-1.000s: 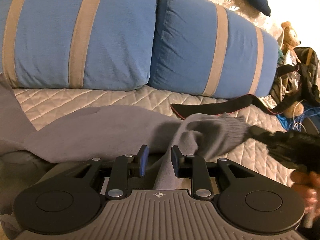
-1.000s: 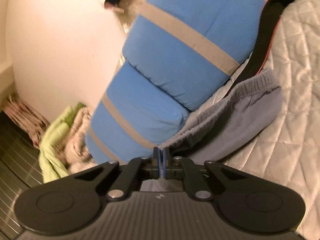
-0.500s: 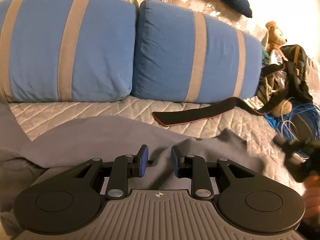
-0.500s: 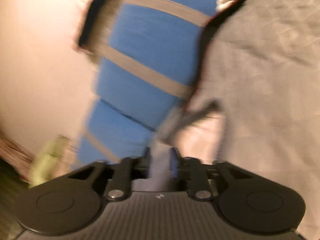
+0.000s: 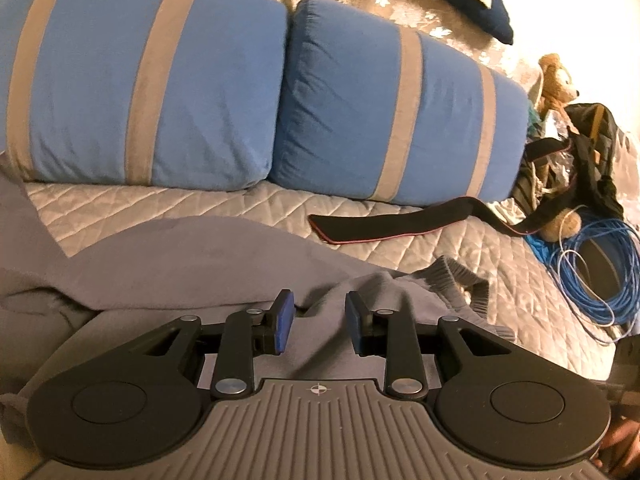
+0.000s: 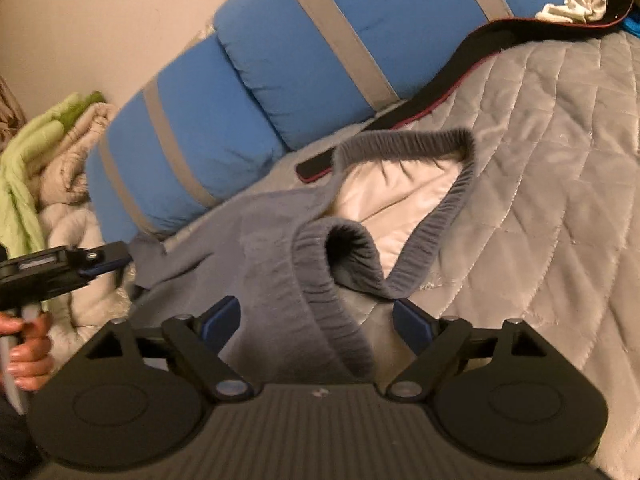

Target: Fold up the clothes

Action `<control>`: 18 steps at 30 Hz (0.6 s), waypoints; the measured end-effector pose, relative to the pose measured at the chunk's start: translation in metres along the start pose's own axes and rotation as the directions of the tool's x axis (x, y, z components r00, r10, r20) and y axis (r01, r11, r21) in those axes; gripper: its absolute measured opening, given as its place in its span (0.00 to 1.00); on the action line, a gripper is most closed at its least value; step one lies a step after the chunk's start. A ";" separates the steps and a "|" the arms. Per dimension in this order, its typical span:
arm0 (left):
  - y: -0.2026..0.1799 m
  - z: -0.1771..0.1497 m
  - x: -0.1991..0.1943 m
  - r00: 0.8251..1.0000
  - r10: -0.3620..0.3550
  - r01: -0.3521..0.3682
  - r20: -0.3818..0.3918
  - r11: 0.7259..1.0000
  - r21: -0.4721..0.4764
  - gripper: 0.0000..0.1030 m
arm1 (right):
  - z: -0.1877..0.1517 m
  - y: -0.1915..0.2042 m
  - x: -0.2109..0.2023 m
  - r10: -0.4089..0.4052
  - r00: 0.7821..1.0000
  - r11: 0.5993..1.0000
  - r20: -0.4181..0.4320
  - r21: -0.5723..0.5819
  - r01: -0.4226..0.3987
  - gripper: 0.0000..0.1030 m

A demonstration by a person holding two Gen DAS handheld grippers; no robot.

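A grey garment with a ribbed elastic waistband (image 6: 452, 216) lies spread on the quilted bed cover (image 6: 560, 152). It also shows in the left wrist view (image 5: 208, 256), crumpled at its right end. My left gripper (image 5: 318, 326) is open, low over the grey cloth, holding nothing. My right gripper (image 6: 318, 322) is wide open just above the waistband, which lies loose on the bed. The left gripper also shows at the left edge of the right wrist view (image 6: 100, 262), over the garment's far end.
Two blue cushions with grey stripes (image 5: 384, 108) line the back. A black strap with red edge (image 5: 384, 226) lies before them. A coil of blue cable (image 5: 592, 272), a teddy bear (image 5: 554, 80) and dark clutter lie at right. Green and beige bedding (image 6: 36, 168) is piled at the left.
My right gripper was shut on the waistband; it has opened and the waistband has dropped onto the bed. My left gripper stayed open over the cloth.
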State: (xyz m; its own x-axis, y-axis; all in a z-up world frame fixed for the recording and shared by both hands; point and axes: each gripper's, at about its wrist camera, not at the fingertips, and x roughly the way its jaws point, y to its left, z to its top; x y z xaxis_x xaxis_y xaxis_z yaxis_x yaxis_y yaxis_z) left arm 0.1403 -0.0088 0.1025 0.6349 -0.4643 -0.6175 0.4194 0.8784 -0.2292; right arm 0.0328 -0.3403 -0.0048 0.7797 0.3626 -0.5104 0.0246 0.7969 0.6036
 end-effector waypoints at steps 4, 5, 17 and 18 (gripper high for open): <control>0.007 -0.002 0.001 1.000 -0.001 0.001 -0.009 1.000 -0.018 0.27 | 0.004 -0.008 0.012 0.011 1.000 0.999 0.001 0.048 -0.011 0.92; 0.008 -0.003 0.001 1.000 -0.002 0.001 -0.011 1.000 -0.021 0.27 | 0.004 -0.009 0.011 0.032 0.999 0.998 0.001 0.056 -0.032 0.91; 0.012 -0.007 -0.001 1.000 -0.005 0.005 -0.023 1.000 -0.026 0.27 | -0.018 -0.013 -0.006 0.323 0.943 0.924 -0.075 0.242 -0.297 0.80; 0.012 -0.008 -0.001 1.000 -0.004 0.003 -0.024 1.000 -0.026 0.27 | -0.021 -0.009 -0.006 0.289 0.953 0.940 -0.087 0.215 -0.265 0.78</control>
State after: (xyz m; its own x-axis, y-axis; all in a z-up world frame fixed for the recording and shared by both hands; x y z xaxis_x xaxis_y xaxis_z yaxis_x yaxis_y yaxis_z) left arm 0.1396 0.0033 0.0947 0.6177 -0.4648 -0.6343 0.4046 0.8795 -0.2505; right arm 0.0153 -0.3398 -0.0201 0.6964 0.6177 -0.3654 -0.0495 0.5492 0.8342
